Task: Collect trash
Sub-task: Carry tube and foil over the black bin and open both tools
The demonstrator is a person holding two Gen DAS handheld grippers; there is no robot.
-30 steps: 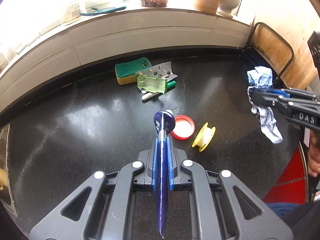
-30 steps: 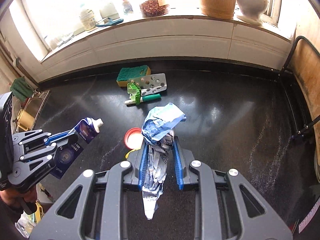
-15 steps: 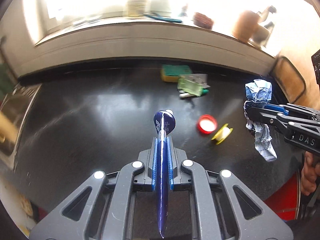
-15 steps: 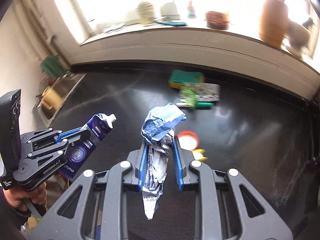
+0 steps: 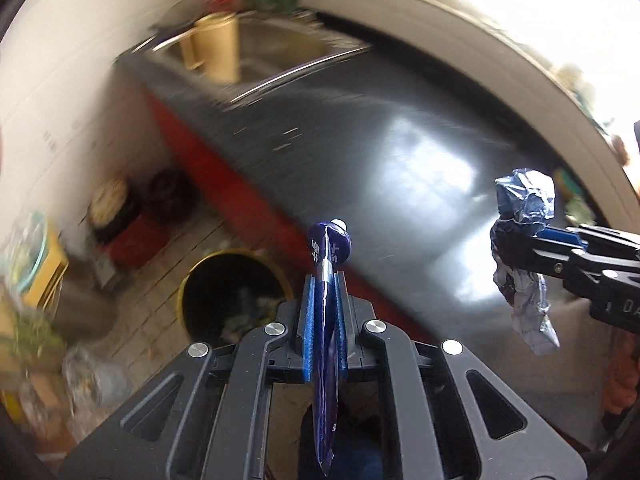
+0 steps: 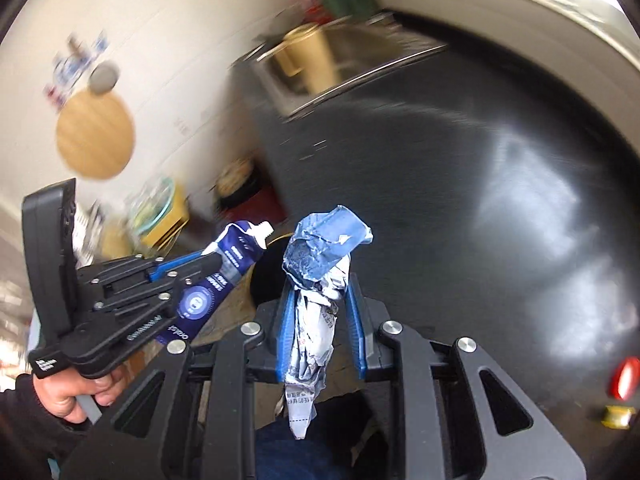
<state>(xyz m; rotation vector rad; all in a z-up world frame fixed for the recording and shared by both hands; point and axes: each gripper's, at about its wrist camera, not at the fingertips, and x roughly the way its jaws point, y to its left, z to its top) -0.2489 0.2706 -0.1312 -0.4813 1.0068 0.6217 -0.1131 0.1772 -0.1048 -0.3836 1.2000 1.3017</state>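
Left gripper [image 5: 324, 280]: pads pressed flat together on a dark blue tube [image 5: 327, 320], seen edge-on in the left wrist view. Tube's white cap end sticks out past the fingertips toward 12 o'clock; its crimped tail hangs back toward the camera at 6.

Right gripper [image 6: 320, 300]: blue pads part-way apart, clamped on a crumpled blue-and-white wrapper [image 6: 318, 276]. Wad bulges above the fingertips; a printed paper strip trails down toward 6 between the fingers.

Cross-checks. In the right wrist view the left gripper sits at 9 o'clock, tube printed side up, cap pointing toward 2; a hand [image 6: 68, 392] in a dark sleeve grips its handle at 8. In the left wrist view the right gripper comes in from 3 o'clock with the wrapper drooping from its tips.

Just beyond the left fingertips, at about 10 o'clock and lower down: a round bin [image 5: 236, 296], yellow rim, dark inside, pale scraps in the bottom, standing on a brick-pattern floor. In the right wrist view the bin is mostly hidden behind tube and wrapper.

Mid-distance, 12 to 3: black counter [image 5: 400, 168], glossy with window glare, red front edge. Both held items are over or near its edge; exact overlap unclear, heavy blur.

Far, at 11 to 12: steel sink [image 5: 280, 52] with a tan jug [image 5: 218, 52] in it. White wall behind. Floor clutter at 8 to 9, too blurred to name.
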